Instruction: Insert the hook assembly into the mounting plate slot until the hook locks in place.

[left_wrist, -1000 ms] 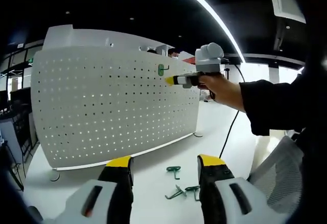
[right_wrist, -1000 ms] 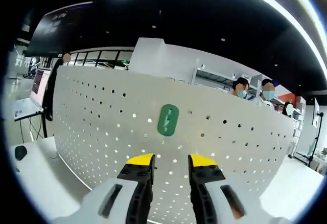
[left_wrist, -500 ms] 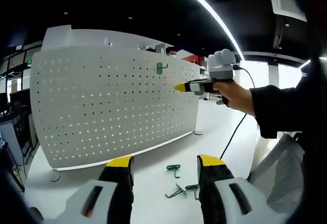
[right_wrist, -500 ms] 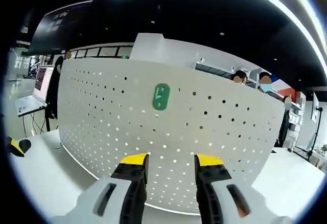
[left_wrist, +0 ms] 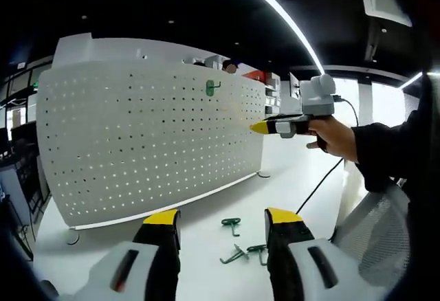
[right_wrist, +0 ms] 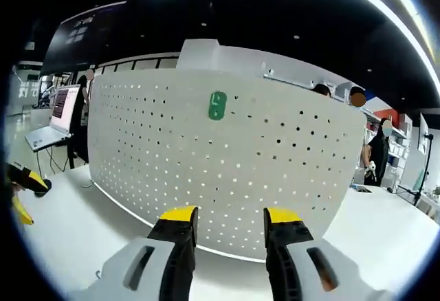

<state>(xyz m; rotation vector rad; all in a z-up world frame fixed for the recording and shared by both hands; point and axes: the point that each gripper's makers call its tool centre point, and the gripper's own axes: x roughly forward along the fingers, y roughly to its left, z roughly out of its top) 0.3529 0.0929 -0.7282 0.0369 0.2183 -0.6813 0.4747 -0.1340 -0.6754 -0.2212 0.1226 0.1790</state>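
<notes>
Backing away from the pegboard [right_wrist: 227,157], the right gripper [right_wrist: 230,220] now hangs spread and empty; the green hook [right_wrist: 217,105] sits mounted near the board's top edge. Left gripper [left_wrist: 223,220] spread too.

The pegboard [left_wrist: 151,136] is viewed obliquely from low above the table [left_wrist: 206,236] in the left gripper view, and frontally, nearer, in the right gripper view; the green hook [right_wrist: 217,105] is shared.
</notes>
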